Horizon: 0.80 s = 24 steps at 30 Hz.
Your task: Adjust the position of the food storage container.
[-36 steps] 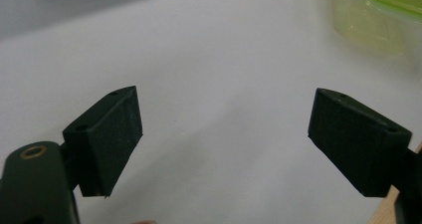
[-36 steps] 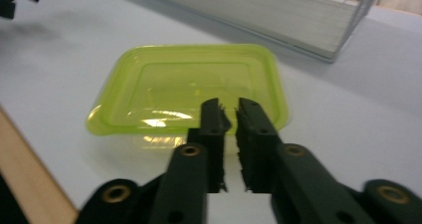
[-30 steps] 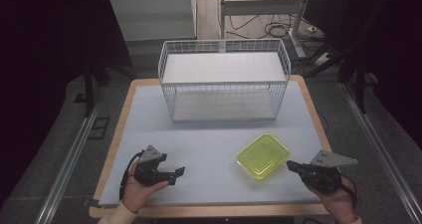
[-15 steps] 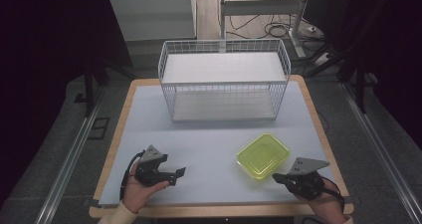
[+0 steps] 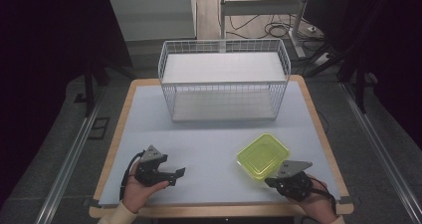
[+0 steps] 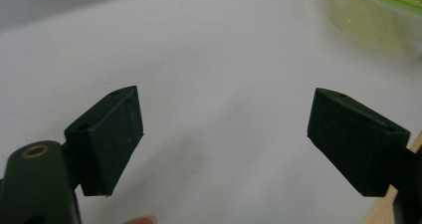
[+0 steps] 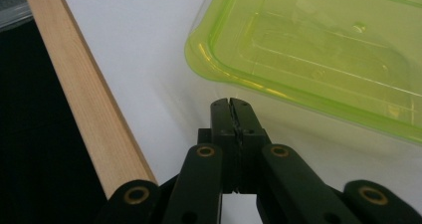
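Observation:
A translucent lime-green container sits open side up on the pale table at the front right; it also fills the upper right of the right gripper view and shows at the top right corner of the left gripper view. My right gripper is shut with nothing between its jaws, and its tip is just short of the container's near rim, low over the table. My left gripper rests at the front left, its jaws wide open and empty, pointing right toward the container.
A white wire basket stands at the back of the table, apparently empty. The table's wooden edge runs close beside the right gripper. Pale tabletop lies between the two grippers and the basket.
My right gripper has moved left and nearer the front edge, sinking toward the container's near corner. The left gripper and the container have stayed put.

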### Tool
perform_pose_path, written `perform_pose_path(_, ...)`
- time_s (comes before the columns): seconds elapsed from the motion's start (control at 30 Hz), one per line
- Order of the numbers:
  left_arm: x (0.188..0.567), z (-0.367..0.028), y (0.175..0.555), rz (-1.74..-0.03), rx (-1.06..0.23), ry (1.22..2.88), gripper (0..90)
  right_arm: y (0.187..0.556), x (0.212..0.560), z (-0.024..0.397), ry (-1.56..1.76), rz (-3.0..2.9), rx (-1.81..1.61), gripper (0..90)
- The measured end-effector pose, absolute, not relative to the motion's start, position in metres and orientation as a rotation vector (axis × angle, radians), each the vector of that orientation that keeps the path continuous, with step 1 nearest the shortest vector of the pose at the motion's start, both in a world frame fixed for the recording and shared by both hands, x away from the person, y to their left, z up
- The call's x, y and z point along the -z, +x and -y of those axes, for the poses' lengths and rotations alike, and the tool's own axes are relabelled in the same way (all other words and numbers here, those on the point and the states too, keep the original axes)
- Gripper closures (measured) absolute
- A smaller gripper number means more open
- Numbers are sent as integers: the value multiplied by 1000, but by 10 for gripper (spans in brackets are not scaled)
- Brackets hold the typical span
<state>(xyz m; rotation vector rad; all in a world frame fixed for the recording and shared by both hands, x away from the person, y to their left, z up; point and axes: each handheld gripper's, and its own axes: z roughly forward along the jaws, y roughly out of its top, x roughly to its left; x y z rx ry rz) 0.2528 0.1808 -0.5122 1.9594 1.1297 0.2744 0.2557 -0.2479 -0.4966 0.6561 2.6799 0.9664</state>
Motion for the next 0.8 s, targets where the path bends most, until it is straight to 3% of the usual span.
perform_pose_path(0.8, 514, -183, 254, -1135, -272, 1965, 144, 268, 512, 190, 717, -2543, -975, 900)
